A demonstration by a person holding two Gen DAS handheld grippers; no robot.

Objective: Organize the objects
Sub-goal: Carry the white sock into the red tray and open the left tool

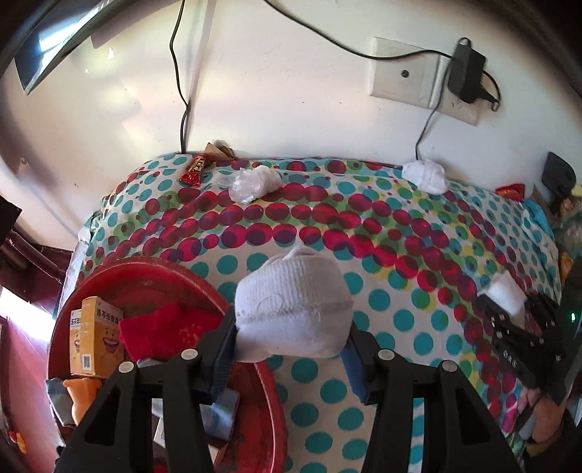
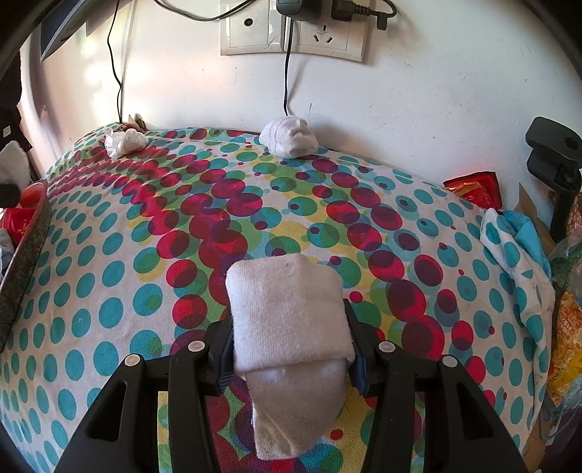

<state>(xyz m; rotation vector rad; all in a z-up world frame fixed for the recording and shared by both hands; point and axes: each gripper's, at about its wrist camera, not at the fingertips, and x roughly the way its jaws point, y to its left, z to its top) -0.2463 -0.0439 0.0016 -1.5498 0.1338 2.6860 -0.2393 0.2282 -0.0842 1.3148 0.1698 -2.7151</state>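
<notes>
My left gripper (image 1: 291, 333) is shut on a rolled white sock (image 1: 293, 307), held above the dotted cloth beside the rim of the red basin (image 1: 269, 396). My right gripper (image 2: 291, 345) is shut on a folded white sock (image 2: 287, 320) whose lower end hangs down between the fingers. In the left wrist view the right gripper (image 1: 509, 320) shows at the right edge with its white sock (image 1: 505, 296). Another balled white sock (image 2: 289, 140) lies at the back by the wall, also seen as the balled sock (image 1: 423, 174). The red basin holds yellow boxes (image 1: 96, 333) and a red cloth (image 1: 160, 333).
The table wears a cloth with teal and red dots (image 2: 109, 276). A crumpled clear plastic bag (image 1: 251, 185) and a red snack bar (image 1: 194, 169) lie at the back left. Wall sockets (image 2: 291, 32) with plugged cables hang behind. Red packets (image 2: 476, 189) and clutter crowd the right edge.
</notes>
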